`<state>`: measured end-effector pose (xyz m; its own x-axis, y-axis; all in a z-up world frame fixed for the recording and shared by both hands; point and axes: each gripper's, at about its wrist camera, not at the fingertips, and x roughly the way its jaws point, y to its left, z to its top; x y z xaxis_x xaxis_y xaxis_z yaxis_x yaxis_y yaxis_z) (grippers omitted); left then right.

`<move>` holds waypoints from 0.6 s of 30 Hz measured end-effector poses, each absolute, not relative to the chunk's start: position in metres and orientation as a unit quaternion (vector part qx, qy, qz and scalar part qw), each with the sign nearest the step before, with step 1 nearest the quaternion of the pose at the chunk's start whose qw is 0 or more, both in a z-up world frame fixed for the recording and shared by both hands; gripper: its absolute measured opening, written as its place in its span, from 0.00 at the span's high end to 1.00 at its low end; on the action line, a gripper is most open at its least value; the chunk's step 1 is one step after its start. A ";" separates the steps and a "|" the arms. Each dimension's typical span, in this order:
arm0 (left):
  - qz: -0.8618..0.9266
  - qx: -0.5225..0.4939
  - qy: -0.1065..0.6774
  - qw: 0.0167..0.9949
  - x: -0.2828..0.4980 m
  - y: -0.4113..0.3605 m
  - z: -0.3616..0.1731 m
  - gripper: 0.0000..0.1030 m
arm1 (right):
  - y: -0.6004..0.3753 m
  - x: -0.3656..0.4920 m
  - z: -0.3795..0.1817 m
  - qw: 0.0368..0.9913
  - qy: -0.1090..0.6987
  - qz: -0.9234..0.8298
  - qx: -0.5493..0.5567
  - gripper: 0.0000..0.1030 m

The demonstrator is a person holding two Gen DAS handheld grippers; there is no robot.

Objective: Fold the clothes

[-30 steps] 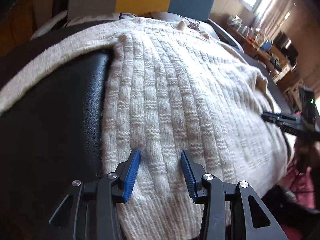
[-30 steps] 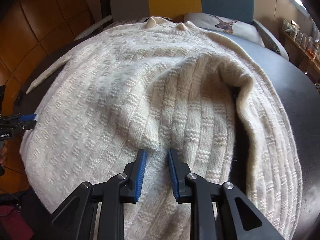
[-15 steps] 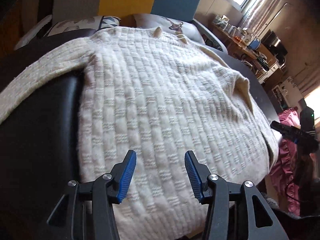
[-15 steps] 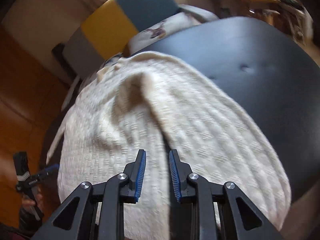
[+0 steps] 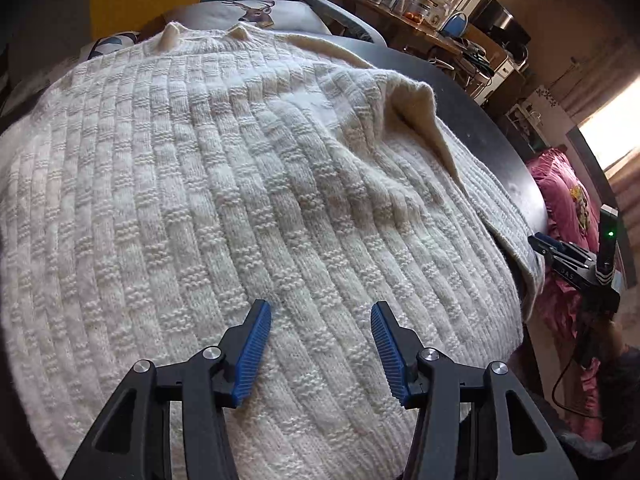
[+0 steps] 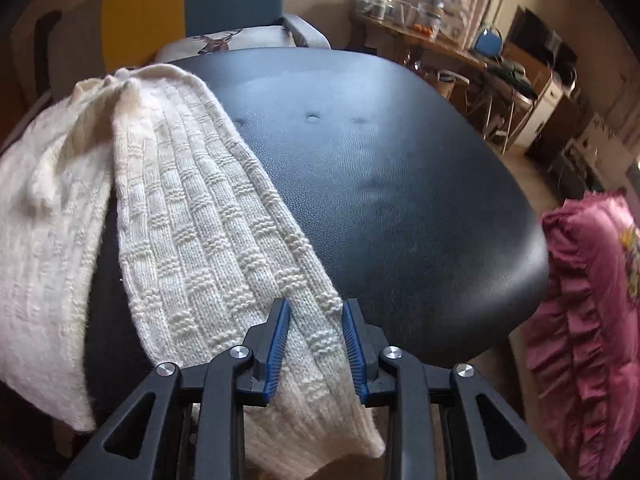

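Observation:
A cream knitted sweater (image 5: 240, 184) lies spread over a black padded seat (image 6: 400, 184), collar at the far end. My left gripper (image 5: 320, 305) hovers over the middle of the sweater near its hem. Its jaws are opening and grip nothing. The right sleeve (image 6: 208, 216) runs diagonally across the black padding, its cuff hanging over the near edge. My right gripper (image 6: 315, 303) straddles this sleeve just above the cuff. Its jaws are closing with the knit lying flat between the pads. In the left wrist view the right gripper (image 5: 538, 238) shows beside the sweater's right edge.
A pink ruffled cushion (image 6: 584, 320) sits low beside the seat on the right. A deer-print pillow (image 5: 252, 12) and a yellow and blue chair back (image 6: 192, 12) stand behind the collar. A cluttered table (image 6: 440, 40) fills the back right.
My left gripper slid right from the sweater's left edge to its middle and widened. My right gripper let go of a raised fold in the body and swung right to the sleeve.

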<state>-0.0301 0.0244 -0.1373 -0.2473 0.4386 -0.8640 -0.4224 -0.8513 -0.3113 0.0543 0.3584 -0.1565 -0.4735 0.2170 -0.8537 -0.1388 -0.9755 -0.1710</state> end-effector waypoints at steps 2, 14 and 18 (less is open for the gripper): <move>0.788 -0.550 -0.010 0.276 -0.030 0.024 -0.137 0.46 | 0.356 0.049 -0.159 0.113 -0.067 0.855 -0.502 0.87; 0.797 -0.537 -0.029 0.274 -0.078 0.036 -0.108 0.45 | 0.438 -0.005 -0.114 0.153 0.035 0.872 -0.464 0.82; 0.798 -0.532 -0.028 0.283 -0.089 0.047 -0.108 0.43 | 0.449 0.029 -0.087 0.081 0.207 0.879 -0.421 0.71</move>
